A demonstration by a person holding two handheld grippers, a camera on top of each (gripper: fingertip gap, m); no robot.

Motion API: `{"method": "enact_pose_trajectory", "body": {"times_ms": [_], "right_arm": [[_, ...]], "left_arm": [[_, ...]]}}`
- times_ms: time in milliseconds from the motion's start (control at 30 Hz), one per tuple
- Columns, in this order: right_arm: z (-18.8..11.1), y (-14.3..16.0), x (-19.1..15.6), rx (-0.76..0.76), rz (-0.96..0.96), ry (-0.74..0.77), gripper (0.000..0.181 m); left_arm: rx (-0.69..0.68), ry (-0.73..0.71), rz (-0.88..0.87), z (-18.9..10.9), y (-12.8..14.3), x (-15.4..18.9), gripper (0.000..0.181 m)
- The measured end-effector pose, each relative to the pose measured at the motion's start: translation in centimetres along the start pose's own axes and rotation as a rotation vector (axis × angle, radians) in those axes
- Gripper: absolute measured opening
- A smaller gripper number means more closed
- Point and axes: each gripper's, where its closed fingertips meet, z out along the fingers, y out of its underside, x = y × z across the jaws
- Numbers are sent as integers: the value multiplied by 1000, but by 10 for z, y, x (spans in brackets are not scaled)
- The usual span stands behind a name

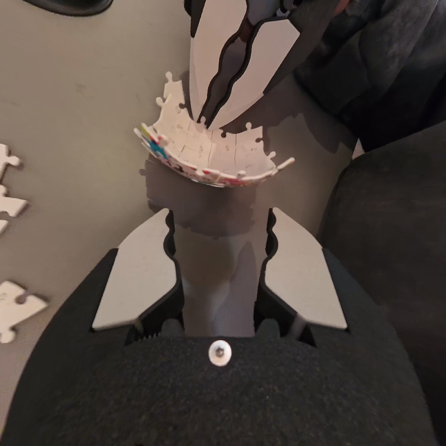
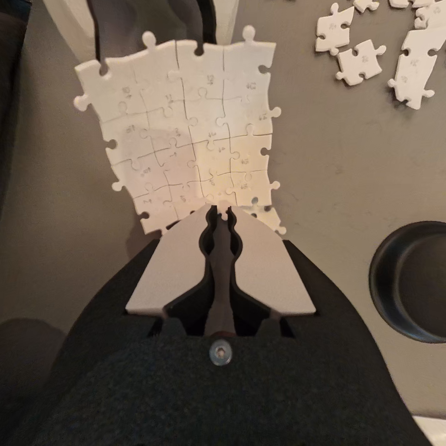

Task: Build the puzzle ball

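Your right gripper is pinched closed on a tab at the near rim of the curved puzzle shell, holding it up off the grey table. Your left gripper faces it from the far side with its jaws spread wide and nothing between them, close to the shell but not touching.

Treat the shell as light and fragile. It appears to be thin, stiff pieces locked only by their tabs, so the curved sheet will likely flex at the seams and could pop apart if you twist it or squeeze across a joint. Right now it hangs from a single tab, which is a weak hold. Take your second grip on the far rim, flat on a whole piece rather than on a knob, and close gently.

The loose pieces wait white side up on the far right of the table, beside a black round dish.
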Motion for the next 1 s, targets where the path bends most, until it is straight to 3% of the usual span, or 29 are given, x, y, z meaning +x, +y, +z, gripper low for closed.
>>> {"method": "enact_pose_trajectory", "body": {"times_ms": [267,467,767,1000], "right_arm": [[11,-12,-3,22,57,51,8],[14,-16,-9,17,91,83,8],[16,-19,-14,52,180,80,9],[17,-19,-14,51,172,79,8]], "left_arm": [[137,-79,-159,14,-6,15,98],[200,-80,-186,12,-17,14,97],[209,-82,-82,11,-21,19,99],[128,-125,59,8,3,13,99]]}}
